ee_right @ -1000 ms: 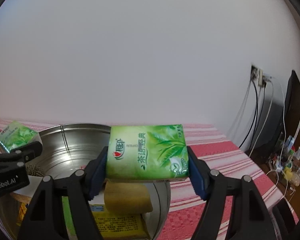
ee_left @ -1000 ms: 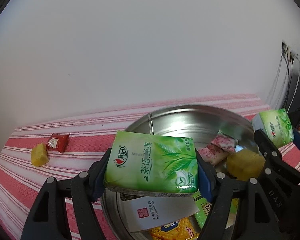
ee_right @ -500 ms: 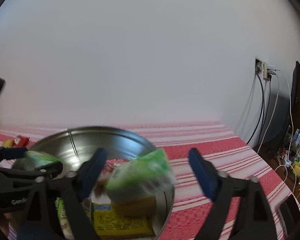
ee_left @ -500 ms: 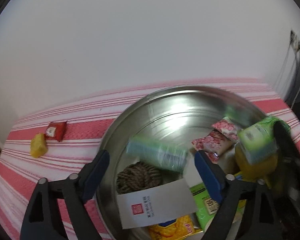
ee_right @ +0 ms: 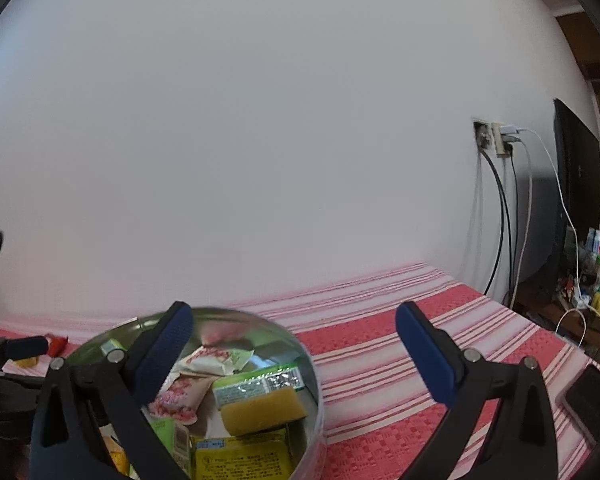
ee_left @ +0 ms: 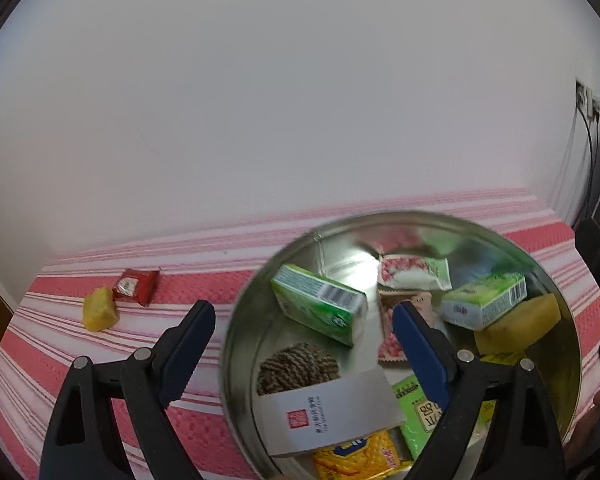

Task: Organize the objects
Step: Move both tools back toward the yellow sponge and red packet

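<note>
A round metal tin (ee_left: 244, 320) stands on the red-and-white striped cloth (ee_left: 204, 284) and holds several things. One green tissue pack (ee_left: 320, 304) lies tilted at its left, another (ee_left: 484, 304) rests on a yellow sponge (ee_left: 520, 324) at its right. My left gripper (ee_left: 300, 344) is open and empty over the tin's left rim. My right gripper (ee_right: 292, 352) is open and empty above the tin's right side (ee_right: 312, 384); the second pack (ee_right: 260, 384) and the sponge (ee_right: 264, 410) lie below it.
A red sachet (ee_left: 136, 286) and a small yellow block (ee_left: 99, 310) lie on the cloth left of the tin. Pink snack packets (ee_left: 412, 274), a twine ball (ee_left: 296, 366), a white card (ee_left: 332, 412) and biscuits are in the tin. Wall cables (ee_right: 504, 216) and a phone (ee_right: 590, 396) are at the right.
Both grippers held a green tissue pack a second ago. Both opened, and the packs dropped into the tin. Both grippers have pulled back a little and the right one swung right.
</note>
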The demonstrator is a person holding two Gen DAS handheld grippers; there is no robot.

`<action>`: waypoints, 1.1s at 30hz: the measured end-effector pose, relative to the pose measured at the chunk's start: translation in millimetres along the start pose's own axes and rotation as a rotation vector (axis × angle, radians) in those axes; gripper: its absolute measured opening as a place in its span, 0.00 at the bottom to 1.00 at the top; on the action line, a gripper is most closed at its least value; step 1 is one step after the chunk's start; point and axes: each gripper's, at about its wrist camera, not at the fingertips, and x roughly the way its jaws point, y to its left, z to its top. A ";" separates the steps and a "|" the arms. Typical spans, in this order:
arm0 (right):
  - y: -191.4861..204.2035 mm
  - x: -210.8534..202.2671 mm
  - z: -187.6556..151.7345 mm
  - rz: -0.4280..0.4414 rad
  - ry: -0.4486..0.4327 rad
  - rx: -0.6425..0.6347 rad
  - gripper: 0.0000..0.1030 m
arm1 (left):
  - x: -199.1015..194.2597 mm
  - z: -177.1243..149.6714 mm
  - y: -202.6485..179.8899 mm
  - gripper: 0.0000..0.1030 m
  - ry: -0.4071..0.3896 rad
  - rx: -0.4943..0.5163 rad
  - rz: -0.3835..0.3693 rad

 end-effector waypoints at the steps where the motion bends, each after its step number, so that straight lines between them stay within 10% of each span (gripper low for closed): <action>1: -1.3 -0.8 -0.3 0.002 -0.006 0.008 1.00 | -2.4 -0.9 2.0 0.89 -0.017 -0.007 0.004; 33: 18.8 -50.7 -5.5 -0.189 -0.179 0.044 1.00 | -25.6 -44.5 127.3 0.99 -0.132 -0.188 0.090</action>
